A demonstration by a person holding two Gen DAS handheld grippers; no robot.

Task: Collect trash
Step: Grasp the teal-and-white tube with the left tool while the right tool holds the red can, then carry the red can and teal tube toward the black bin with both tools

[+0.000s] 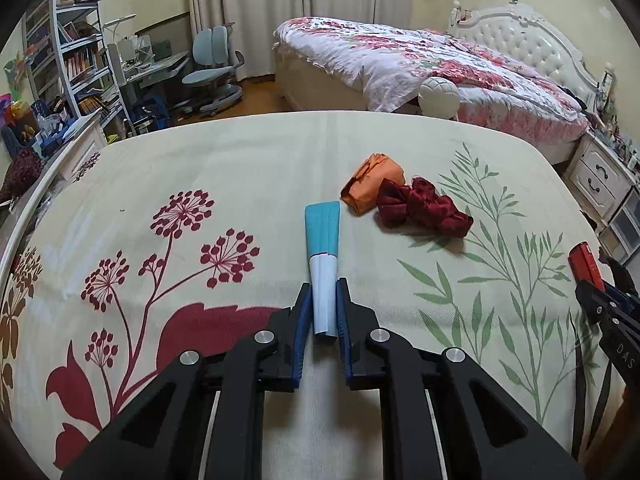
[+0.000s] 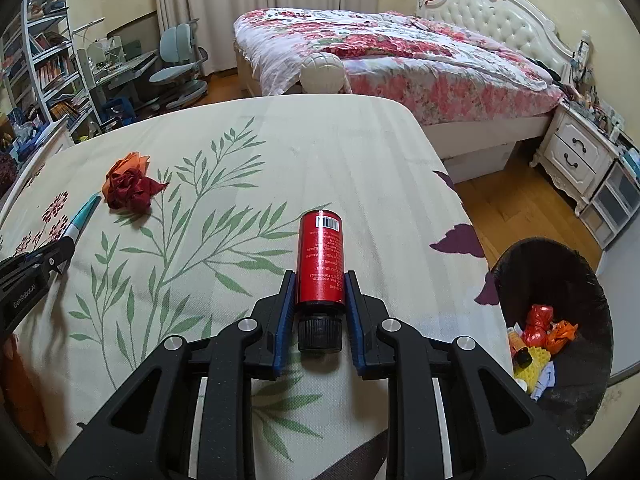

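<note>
My left gripper (image 1: 324,286) is shut on a flat blue-and-white tube (image 1: 323,248) that points away over the floral tablecloth (image 1: 240,160). My right gripper (image 2: 320,278) is shut on a red bottle (image 2: 321,256) with a black cap toward the camera. The bottle also shows at the right edge of the left wrist view (image 1: 585,262). A crumpled orange wrapper (image 1: 372,188) and a crumpled dark red wrapper (image 1: 424,208) lie together beyond the tube; they also show in the right wrist view (image 2: 128,184). A black trash bin (image 2: 560,280) with several scraps stands on the floor right of the table.
The table's right edge (image 2: 472,216) drops to wooden floor (image 2: 512,200). A bed (image 2: 380,52), a white nightstand (image 2: 576,156), a desk chair (image 2: 176,64) and bookshelves (image 2: 44,60) stand beyond the table.
</note>
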